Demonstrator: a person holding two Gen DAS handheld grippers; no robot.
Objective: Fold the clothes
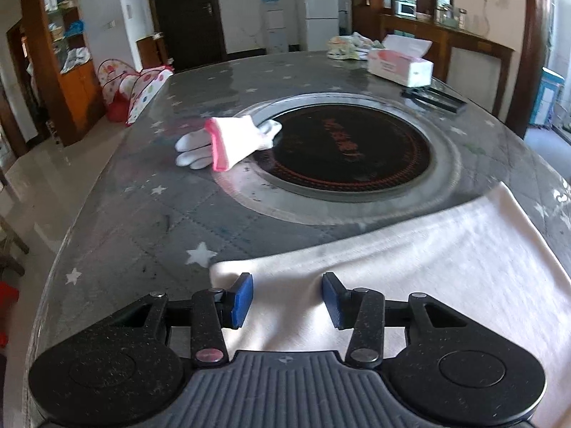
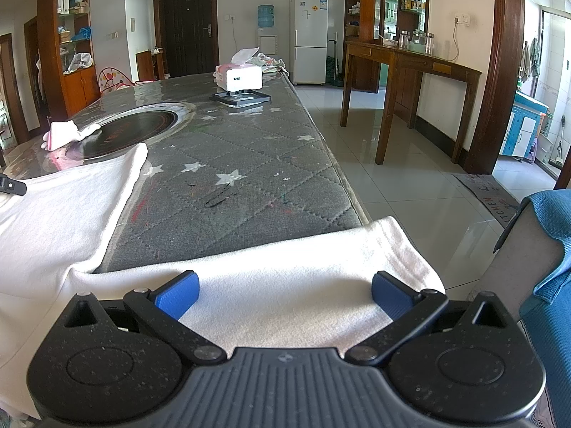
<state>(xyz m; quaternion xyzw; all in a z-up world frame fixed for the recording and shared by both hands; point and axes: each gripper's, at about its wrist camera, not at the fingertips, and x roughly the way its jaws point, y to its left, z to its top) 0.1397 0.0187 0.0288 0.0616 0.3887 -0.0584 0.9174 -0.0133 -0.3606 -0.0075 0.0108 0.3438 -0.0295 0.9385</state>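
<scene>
Shirt (image 1: 410, 267) beneath both parted claws: left (image 1: 287, 299), right (image 2: 285, 294); seemingly ungripped.

My grey star-quilted worktop (image 2: 249, 149) carries a white cotton garment (image 1: 410, 267), pink-cuffed white socks (image 1: 228, 141), a tissue box (image 2: 239, 76), and a black tray (image 2: 241, 99).

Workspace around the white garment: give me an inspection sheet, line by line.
Surface: grey quilted star-print table cover with a round black hotplate set in.
Job's things: white cotton garment spread at the near edge.
Clutter: pink-cuffed white socks, pink-and-white tissue box, flat black tray.
Grippers: left gripper open over the garment; right gripper open over it.
Cables: nothing seen.
Surroundings: white fridge, wooden side table.
</scene>
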